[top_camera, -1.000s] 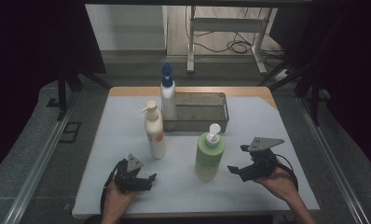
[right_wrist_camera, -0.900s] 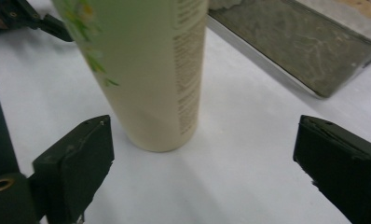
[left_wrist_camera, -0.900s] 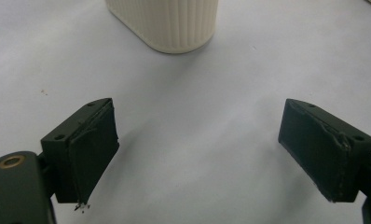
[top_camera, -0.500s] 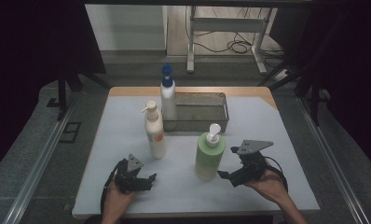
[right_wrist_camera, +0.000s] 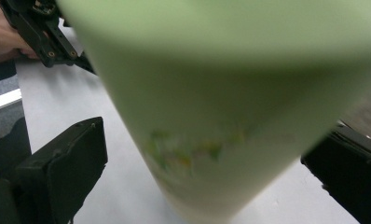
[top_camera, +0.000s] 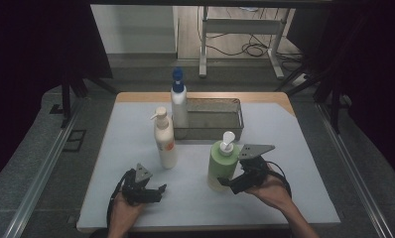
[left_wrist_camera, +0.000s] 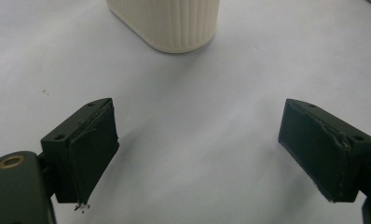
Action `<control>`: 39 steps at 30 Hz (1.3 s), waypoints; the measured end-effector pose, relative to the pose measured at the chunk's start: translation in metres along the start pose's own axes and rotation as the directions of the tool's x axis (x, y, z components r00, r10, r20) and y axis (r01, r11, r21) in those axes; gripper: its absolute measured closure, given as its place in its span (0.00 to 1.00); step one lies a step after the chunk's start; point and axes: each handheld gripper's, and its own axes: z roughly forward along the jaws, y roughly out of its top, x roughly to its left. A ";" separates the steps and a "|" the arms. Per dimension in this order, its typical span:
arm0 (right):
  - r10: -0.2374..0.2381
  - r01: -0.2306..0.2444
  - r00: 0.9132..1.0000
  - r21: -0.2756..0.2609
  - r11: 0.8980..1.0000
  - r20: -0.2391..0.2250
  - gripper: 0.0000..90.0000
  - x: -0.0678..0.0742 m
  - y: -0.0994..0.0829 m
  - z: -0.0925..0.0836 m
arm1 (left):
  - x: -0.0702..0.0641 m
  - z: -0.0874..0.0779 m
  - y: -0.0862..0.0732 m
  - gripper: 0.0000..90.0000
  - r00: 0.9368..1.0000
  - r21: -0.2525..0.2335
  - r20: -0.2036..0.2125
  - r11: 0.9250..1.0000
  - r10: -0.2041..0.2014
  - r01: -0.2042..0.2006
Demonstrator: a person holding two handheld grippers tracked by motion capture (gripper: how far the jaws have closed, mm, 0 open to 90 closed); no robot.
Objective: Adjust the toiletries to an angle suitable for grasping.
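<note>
Fingers of my right gripper (top_camera: 227, 181) stood spread wide, having just been opening, with the green pump bottle (top_camera: 222, 165) between them. In the right gripper view the green pump bottle (right_wrist_camera: 230, 93) sat in the gap with space showing on the left side; the right side I couldn't tell, so no grip yet. That bottle stood upright on the white surface (top_camera: 295, 148), near and right of centre, just in front of the metal tray (top_camera: 210, 133).

My left gripper (top_camera: 158, 191) sat low at near left, fingers released and empty; in the left gripper view bare surface lay between them, with the ribbed base of the cream pump bottle (left_wrist_camera: 167, 23) just beyond.

Cream pump bottle (top_camera: 164, 141) stood upright left of the tray, well apart from the green one. White bottle with blue cap (top_camera: 178, 101) stood at the tray's far left corner; whether inside it I couldn't tell.
</note>
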 end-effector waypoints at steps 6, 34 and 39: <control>0.006 -0.006 1.000 -0.007 1.000 -0.003 0.01 -0.001 0.006 0.007 | 0.000 0.000 0.000 0.13 1.000 0.001 -0.002 1.000 0.002 -0.002; 0.034 -0.033 0.999 -0.024 0.999 0.025 0.13 -0.009 0.025 -0.001 | 0.001 -0.002 0.000 0.13 1.000 -0.012 -0.004 1.000 -0.010 0.010; 0.010 -0.009 0.999 -0.023 1.000 0.044 0.13 -0.008 0.037 -0.007 | 0.000 -0.002 0.000 0.13 1.000 -0.013 -0.005 1.000 -0.008 0.008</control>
